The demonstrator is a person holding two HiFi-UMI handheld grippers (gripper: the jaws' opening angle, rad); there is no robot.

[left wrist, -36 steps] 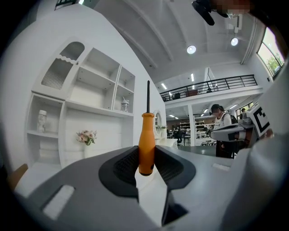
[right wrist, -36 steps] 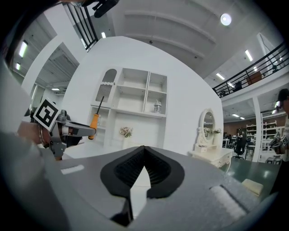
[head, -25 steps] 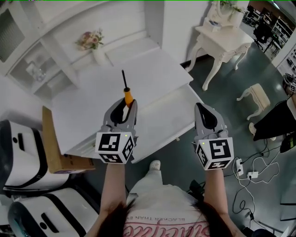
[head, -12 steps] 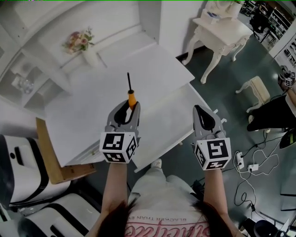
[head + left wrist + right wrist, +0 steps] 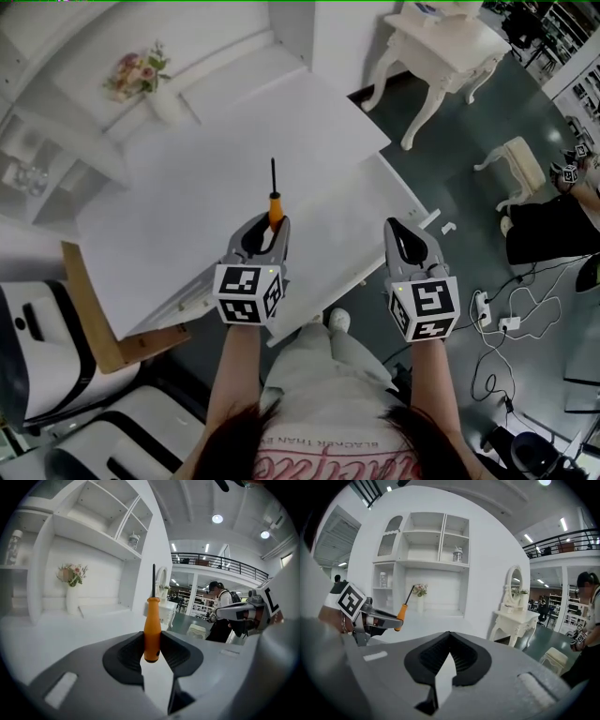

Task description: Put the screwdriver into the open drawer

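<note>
Squarely between left gripper (image 5: 152, 637) pads (image 5: 176, 654) — screwdriver (image 5: 152, 625) handle (shaft upward).

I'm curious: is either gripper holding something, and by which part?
The left gripper grips the screwdriver by its orange handle's end; the right gripper is empty.

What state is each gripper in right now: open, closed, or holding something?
Left gripper: closed on the screwdriver, gripping its orange handle.
Right gripper: closed, nothing between its jaws.

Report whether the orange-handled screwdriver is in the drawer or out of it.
Out. The left gripper is shut on the handle of the orange-handled screwdriver, holding it above the white desk.
</note>
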